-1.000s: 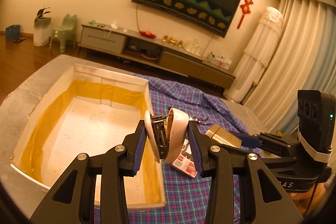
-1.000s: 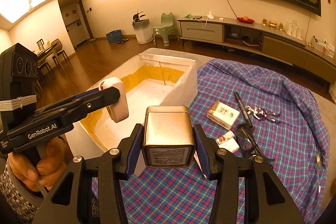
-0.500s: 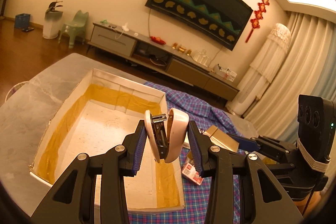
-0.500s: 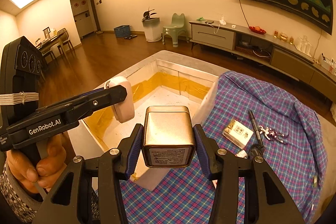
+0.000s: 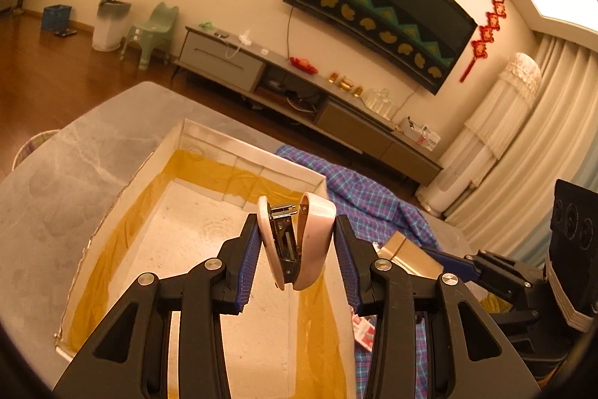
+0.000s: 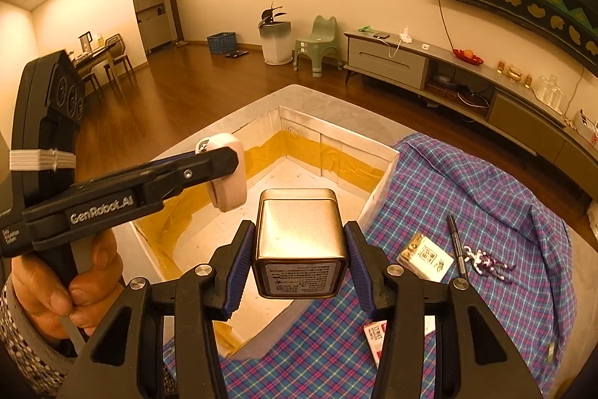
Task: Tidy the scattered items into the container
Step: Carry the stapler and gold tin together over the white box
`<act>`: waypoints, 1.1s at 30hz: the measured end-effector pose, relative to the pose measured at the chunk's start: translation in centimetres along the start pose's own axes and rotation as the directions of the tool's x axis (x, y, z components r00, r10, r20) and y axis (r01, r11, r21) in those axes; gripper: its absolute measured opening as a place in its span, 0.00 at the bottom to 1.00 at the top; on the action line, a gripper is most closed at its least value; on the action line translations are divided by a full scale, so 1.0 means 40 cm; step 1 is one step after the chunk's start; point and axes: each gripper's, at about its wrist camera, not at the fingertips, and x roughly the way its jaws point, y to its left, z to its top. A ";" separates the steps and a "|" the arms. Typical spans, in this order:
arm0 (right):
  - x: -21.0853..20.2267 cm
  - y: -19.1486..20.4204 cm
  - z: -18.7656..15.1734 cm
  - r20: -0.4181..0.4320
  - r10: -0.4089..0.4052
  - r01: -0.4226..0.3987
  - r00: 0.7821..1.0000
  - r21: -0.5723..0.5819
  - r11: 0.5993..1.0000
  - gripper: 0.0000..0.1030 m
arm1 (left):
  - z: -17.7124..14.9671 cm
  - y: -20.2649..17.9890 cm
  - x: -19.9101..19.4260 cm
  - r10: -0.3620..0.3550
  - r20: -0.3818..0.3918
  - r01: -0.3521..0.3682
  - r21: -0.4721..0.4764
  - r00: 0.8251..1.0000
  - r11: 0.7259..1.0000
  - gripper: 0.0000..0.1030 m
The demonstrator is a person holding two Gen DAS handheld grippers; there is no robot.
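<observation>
My left gripper (image 5: 297, 249) is shut on a pale pink stapler (image 5: 299, 242), held above the open white box (image 5: 246, 156) with yellow tape inside. In the right wrist view the stapler (image 6: 228, 171) hangs over the box's interior (image 6: 284, 174). My right gripper (image 6: 299, 249) is shut on a gold square tin (image 6: 299, 234), held over the box's near right corner. The tin also shows in the left wrist view (image 5: 407, 253). On the plaid cloth (image 6: 467, 197) lie a small white packet (image 6: 426, 257), a black pen (image 6: 456, 245), a purple trinket (image 6: 486, 260) and a red-and-white packet (image 6: 377, 335).
The box stands on a grey marble table (image 5: 74, 159). The plaid cloth covers the table's right part. A TV console (image 6: 411, 62), a green stool (image 6: 317, 43) and a bin with a plant (image 6: 276, 36) stand far behind on the wooden floor.
Both grippers have moved left toward the box with their loads. The stapler now hangs over the box's inside and the tin has come over its near corner.
</observation>
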 end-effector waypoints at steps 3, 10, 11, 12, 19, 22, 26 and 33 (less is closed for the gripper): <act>0.021 -0.004 0.019 -0.009 0.001 -0.001 1.000 -0.011 1.000 0.48 | 0.009 0.013 0.029 0.012 -0.018 -0.012 -0.013 1.000 1.000 0.39; 0.084 -0.002 0.054 -0.037 0.004 -0.005 0.999 -0.042 0.999 0.48 | 0.032 0.034 0.073 0.041 -0.042 -0.042 -0.024 0.998 0.999 0.39; 0.096 -0.002 0.059 -0.043 0.004 -0.006 0.999 -0.047 0.999 0.48 | 0.037 0.039 0.082 0.049 -0.045 -0.050 -0.026 0.998 0.998 0.39; 0.104 -0.001 0.063 -0.047 0.003 -0.006 0.999 -0.050 0.999 0.48 | 0.040 0.042 0.088 0.054 -0.048 -0.056 -0.028 0.997 0.998 0.39; 0.164 -0.012 0.091 -0.081 -0.012 0.006 0.997 -0.079 0.997 0.48 | 0.080 0.078 0.142 0.097 -0.069 -0.100 -0.038 0.993 0.994 0.39; 0.188 -0.019 0.100 -0.094 -0.023 0.014 0.995 -0.096 0.995 0.48 | 0.091 0.098 0.166 0.103 -0.087 -0.109 -0.065 0.991 0.992 0.39; 0.224 -0.027 0.113 -0.115 -0.031 0.018 0.993 -0.112 0.994 0.48 | 0.098 0.110 0.192 0.116 -0.104 -0.124 -0.078 0.988 0.989 0.39; 0.291 -0.035 0.139 -0.153 -0.049 0.026 0.987 -0.150 0.988 0.48 | 0.115 0.125 0.235 0.148 -0.132 -0.161 -0.094 0.980 0.982 0.39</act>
